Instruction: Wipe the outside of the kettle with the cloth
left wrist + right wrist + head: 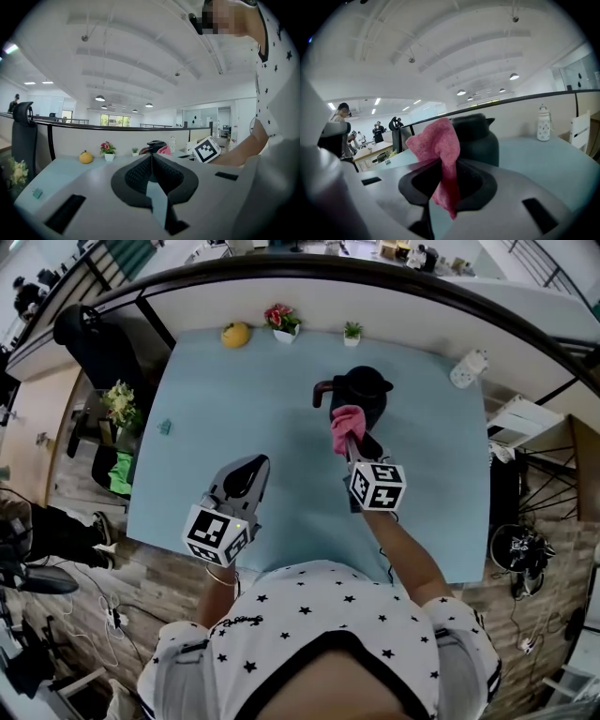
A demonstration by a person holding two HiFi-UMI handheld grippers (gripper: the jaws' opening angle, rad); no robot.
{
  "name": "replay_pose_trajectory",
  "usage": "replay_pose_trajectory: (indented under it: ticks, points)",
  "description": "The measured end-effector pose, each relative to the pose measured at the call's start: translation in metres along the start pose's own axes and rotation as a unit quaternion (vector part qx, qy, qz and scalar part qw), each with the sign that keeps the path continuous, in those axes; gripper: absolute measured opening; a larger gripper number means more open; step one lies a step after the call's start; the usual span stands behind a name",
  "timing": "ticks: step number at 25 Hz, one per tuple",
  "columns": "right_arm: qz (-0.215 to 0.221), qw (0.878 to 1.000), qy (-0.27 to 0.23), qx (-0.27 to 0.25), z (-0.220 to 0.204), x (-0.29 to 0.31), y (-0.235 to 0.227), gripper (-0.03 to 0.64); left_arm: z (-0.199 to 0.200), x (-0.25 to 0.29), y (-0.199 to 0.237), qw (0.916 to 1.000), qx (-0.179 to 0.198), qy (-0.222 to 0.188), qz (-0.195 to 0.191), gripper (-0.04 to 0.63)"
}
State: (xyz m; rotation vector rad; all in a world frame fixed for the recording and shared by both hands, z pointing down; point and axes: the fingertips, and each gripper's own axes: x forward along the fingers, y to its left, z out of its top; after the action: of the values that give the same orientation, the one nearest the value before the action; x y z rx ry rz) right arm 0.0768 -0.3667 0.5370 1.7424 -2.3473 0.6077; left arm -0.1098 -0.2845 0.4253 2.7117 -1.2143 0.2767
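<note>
Now | kettle [361, 395]: black, upper centre of frame on the pale blue table [225, 427] | right gripper [443, 161]: jaws clamped on pink cloth [436, 140], which seems to touch the kettle's near side | left gripper [251, 468]: jaws together, empty, lower left, well apart from the kettle

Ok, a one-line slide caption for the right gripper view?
Right gripper shut on the pink cloth, held in front of the black kettle.

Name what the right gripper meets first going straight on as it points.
Most likely the round black kettle right ahead, with the pink terry cloth clamped in the right gripper touching first; the gap is hard to judge.
</note>
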Motion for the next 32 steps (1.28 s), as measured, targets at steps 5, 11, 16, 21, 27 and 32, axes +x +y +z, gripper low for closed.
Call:
replay_pose_trajectory:
  ticks: [5, 11, 16, 21, 27, 32]
  points:
    - [-0.006, 0.999, 0.034, -0.001, -0.026, 0.038, 0.026, 0.084, -0.006, -0.012, 0.019, 0.9999, -0.007, 0.005, 0.015, 0.031]
    - [-0.041, 0.997, 0.061, 0.036, -0.045, 0.069, 0.026, 0.084, -0.009, -0.02, 0.041, 0.9994, -0.01, 0.011, 0.03, 0.031]
    - [-0.068, 0.993, 0.068, 0.063, -0.054, 0.079, 0.016, 0.084, -0.014, -0.018, 0.048, 0.9994, -0.014, 0.017, 0.025, 0.031]
    - [-0.076, 0.991, 0.072, 0.079, -0.058, 0.075, 0.006, 0.084, -0.013, -0.011, 0.048, 0.9996, -0.014, 0.018, 0.018, 0.031]
    - [-0.078, 0.99, 0.077, 0.092, -0.066, 0.066, -0.003, 0.084, -0.012, -0.004, 0.038, 0.9997, -0.013, 0.018, 0.007, 0.031]
    - [-0.078, 0.989, 0.083, 0.09, -0.072, 0.058, -0.011, 0.084, -0.015, -0.001, 0.033, 0.9997, -0.013, 0.021, 0.006, 0.031]
